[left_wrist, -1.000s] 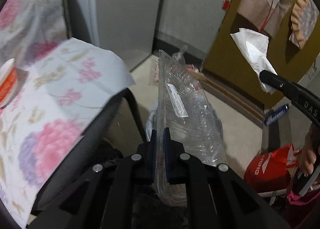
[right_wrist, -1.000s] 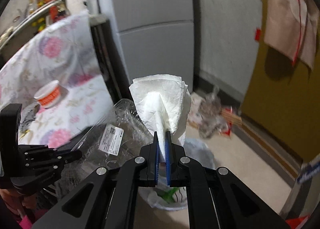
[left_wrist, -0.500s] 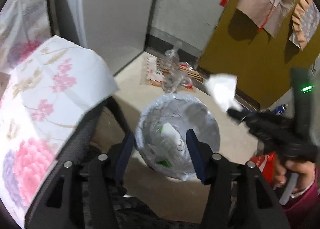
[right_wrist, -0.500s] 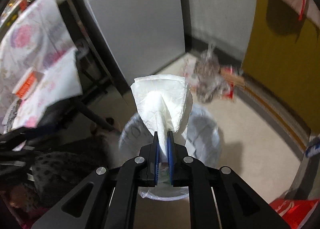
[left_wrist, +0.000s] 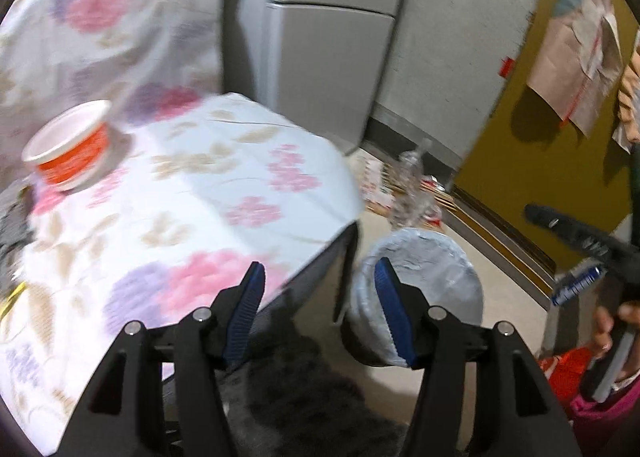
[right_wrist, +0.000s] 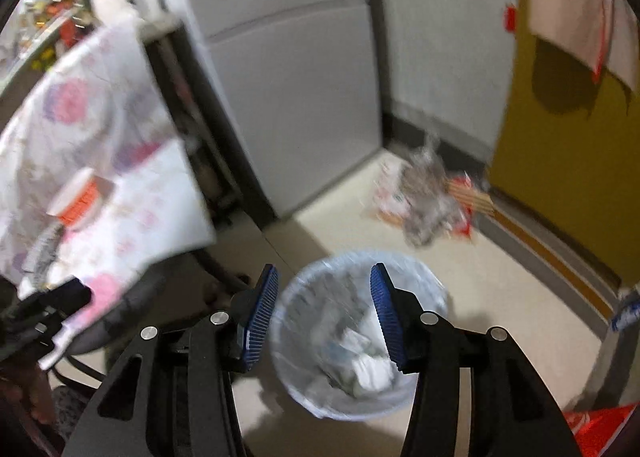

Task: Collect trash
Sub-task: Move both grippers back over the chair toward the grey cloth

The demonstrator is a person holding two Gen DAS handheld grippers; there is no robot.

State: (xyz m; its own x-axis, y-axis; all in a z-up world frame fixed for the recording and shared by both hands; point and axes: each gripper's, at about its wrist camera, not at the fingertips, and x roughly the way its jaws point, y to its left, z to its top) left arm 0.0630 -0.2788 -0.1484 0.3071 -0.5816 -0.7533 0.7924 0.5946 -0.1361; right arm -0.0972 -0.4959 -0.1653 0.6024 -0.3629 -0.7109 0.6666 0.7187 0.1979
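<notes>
Hovering in the left wrist view, left gripper (left_wrist: 320, 293) just spread, empty, beside white-lined round bin (left_wrist: 420, 281) at lower centre. Seen from right wrist: right gripper (right_wrist: 324, 305) freshly released above bin, crumpled white tissue (right_wrist: 372, 371) dropped inside.

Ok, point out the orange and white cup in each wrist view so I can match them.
Left wrist: the orange and white cup stands on the floral cloth, at the far left, upper half.
Right wrist: the cup is at the left edge, mid-height, on the same cloth.
Shared landmark: the lined trash bin on the floor.
</notes>
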